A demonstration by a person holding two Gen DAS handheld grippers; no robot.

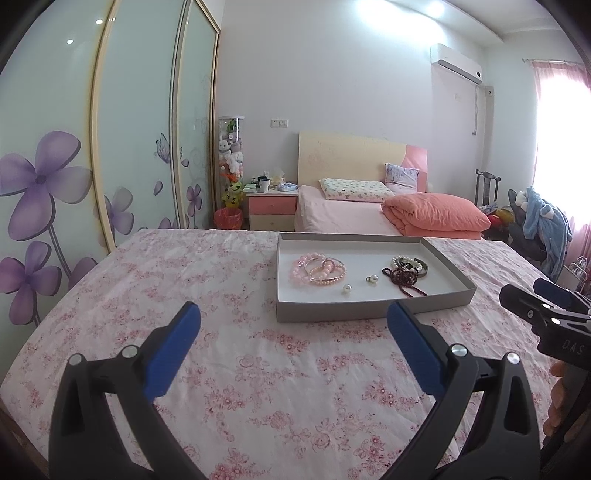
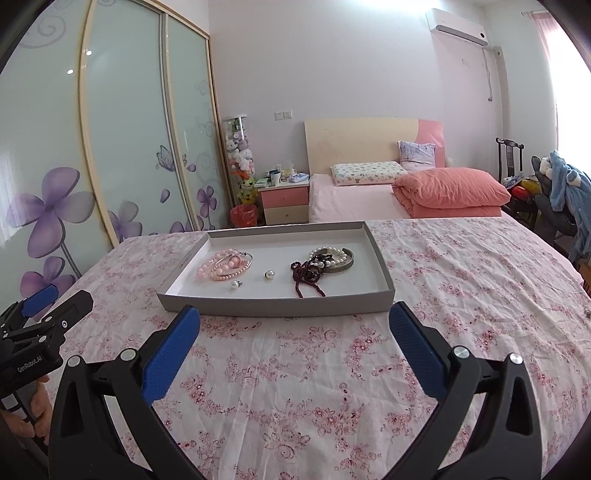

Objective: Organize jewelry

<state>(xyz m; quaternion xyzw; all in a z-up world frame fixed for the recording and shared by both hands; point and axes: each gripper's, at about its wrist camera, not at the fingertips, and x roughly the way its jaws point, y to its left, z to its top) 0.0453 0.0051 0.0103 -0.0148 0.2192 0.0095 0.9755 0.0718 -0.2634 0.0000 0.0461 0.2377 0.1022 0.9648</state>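
I'm holding both the left gripper [image 1: 293, 314] and the right gripper [image 2: 294, 315] spread and empty, near the tray [image 2: 273, 306]. Jewelry is lying grouped inside: pink bracelets [image 2: 225, 266] left, dark beads [image 2: 310, 277] right, possibly sorted already or awaiting sorting.

A home bedroom, single bed [image 2: 354, 206] with pink sheet, pillows and folded coral quilt [image 2: 452, 190], pink bedside cabinet [image 2: 284, 205], sliding wardrobe doors [image 2: 122, 129] painted with purple flowers, wall air conditioner [image 2: 458, 26], tall clear tube [image 2: 240, 155] of what look like plush toys
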